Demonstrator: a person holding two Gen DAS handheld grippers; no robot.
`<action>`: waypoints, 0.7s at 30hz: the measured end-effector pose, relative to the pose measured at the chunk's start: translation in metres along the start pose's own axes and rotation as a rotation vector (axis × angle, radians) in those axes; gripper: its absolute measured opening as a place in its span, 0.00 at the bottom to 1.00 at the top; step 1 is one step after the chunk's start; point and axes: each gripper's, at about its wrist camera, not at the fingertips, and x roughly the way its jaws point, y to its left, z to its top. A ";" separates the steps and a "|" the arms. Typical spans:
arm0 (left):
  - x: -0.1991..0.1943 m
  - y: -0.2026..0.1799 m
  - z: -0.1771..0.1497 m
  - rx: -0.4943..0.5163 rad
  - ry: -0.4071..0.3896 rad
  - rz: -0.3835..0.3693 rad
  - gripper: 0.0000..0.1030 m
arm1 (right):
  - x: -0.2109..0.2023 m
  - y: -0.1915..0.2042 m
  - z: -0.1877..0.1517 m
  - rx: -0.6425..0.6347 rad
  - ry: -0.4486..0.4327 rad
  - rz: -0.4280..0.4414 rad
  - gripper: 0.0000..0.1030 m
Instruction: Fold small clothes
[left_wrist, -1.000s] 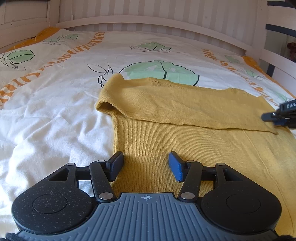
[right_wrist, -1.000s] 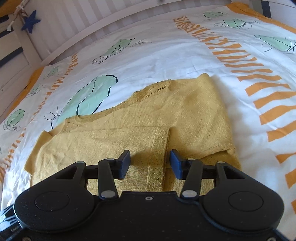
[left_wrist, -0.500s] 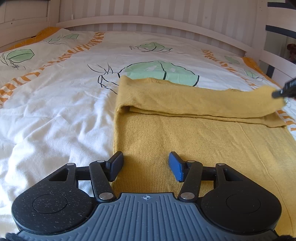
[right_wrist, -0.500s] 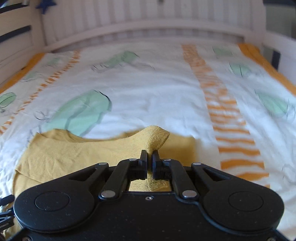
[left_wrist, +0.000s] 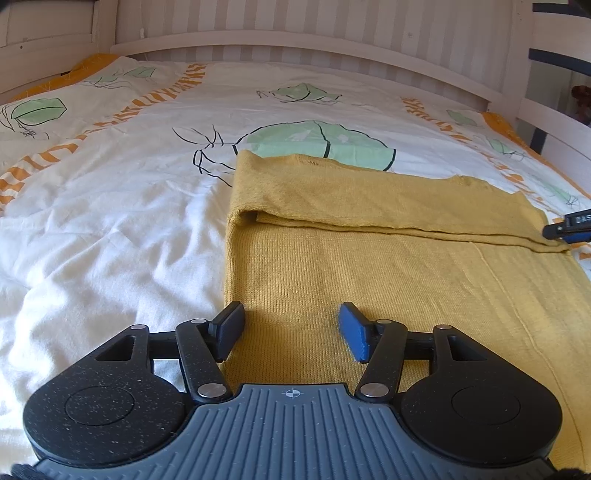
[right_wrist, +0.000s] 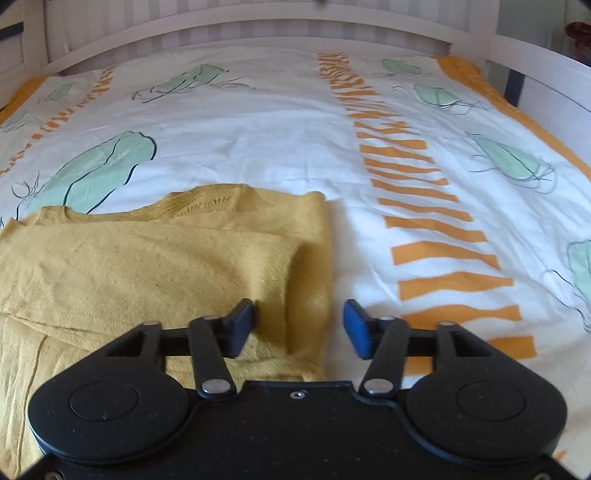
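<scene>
Down low in the left wrist view, left gripper (left_wrist: 291, 328) spread wide, fingers (left_wrist: 352, 330) apart and empty, hovering right over the near left corner of the yellow knit sweater (left_wrist: 369, 280), dark pad sitting just at the sweater's left edge. Spread flat on the bed, that sweater, with a folded band (left_wrist: 369, 195) lying across its far side, crease running side to side. At the right end of that band, just beside the sweater's corner, a glimpse of the right gripper (left_wrist: 570, 225). Over in the right wrist view, right gripper (right_wrist: 299, 325) also wide open, fingers (right_wrist: 356, 328) holding nothing, poised above the sweater's right edge where a folded sleeve (right_wrist: 207, 266) lies doubled over the body, bulging up in a soft roll. Under and beyond the sweater, white duvet (right_wrist: 258, 122) printed with green leaves and orange striped bands, rumpled to the sweater's left. Farthest from the sweater, pale wooden bed frame (left_wrist: 295, 44) curving across, striped wall behind it.
</scene>
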 end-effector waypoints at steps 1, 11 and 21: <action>0.000 0.000 0.000 0.001 0.003 -0.005 0.57 | -0.005 -0.002 -0.003 0.008 -0.005 0.007 0.60; -0.014 0.001 0.004 -0.006 0.092 -0.036 0.62 | -0.064 -0.021 -0.055 0.063 0.028 0.111 0.71; -0.067 0.020 -0.025 -0.083 0.195 -0.070 0.68 | -0.122 -0.036 -0.117 0.124 0.102 0.193 0.75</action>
